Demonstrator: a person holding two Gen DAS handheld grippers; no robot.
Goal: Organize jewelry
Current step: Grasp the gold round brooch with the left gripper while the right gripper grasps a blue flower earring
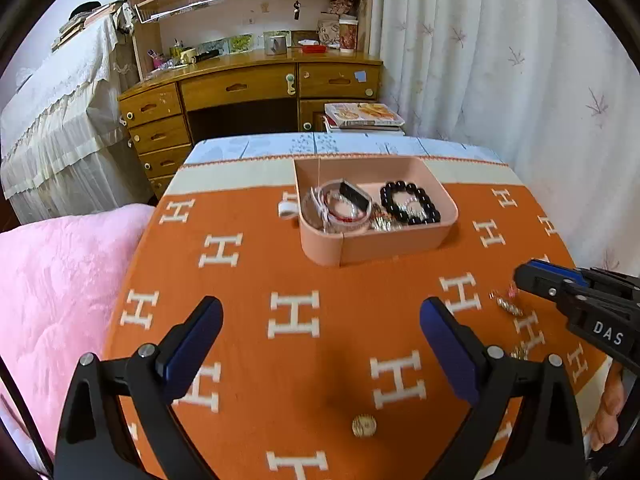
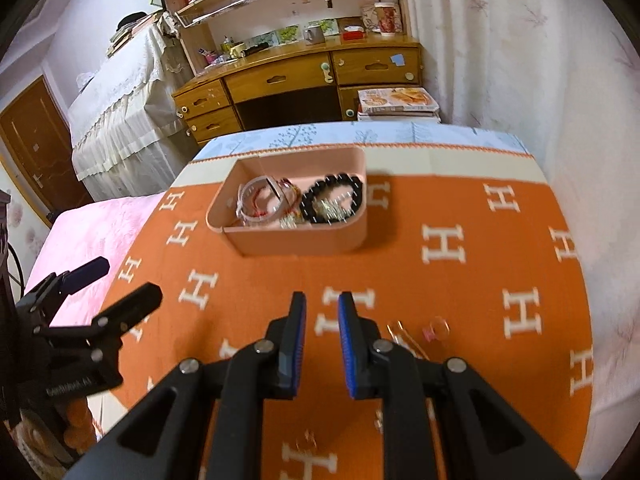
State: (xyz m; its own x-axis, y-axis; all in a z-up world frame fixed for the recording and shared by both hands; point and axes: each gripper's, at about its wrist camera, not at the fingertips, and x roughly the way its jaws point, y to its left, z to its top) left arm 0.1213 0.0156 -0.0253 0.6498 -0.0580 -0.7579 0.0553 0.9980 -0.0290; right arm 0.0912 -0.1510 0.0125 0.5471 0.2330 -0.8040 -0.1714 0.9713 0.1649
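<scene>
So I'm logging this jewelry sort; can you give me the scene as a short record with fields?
surface: orange blanket with white H letters
container: pink tray
in tray: black bead bracelet, clear bangles
loose: gold bead, small chain piece
left gripper: fingers wide apart, empty
right gripper: fingers narrowly apart, nothing between

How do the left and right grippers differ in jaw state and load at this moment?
The left gripper has its jaws spread wide, while the right gripper has its jaws drawn close with only a narrow gap showing. The left gripper hangs over bare orange cloth with a small round bead lying below it; the right gripper has small loose jewelry pieces just to its right. Shared: both have blue pads, hold nothing, and face the pink tray.
</scene>
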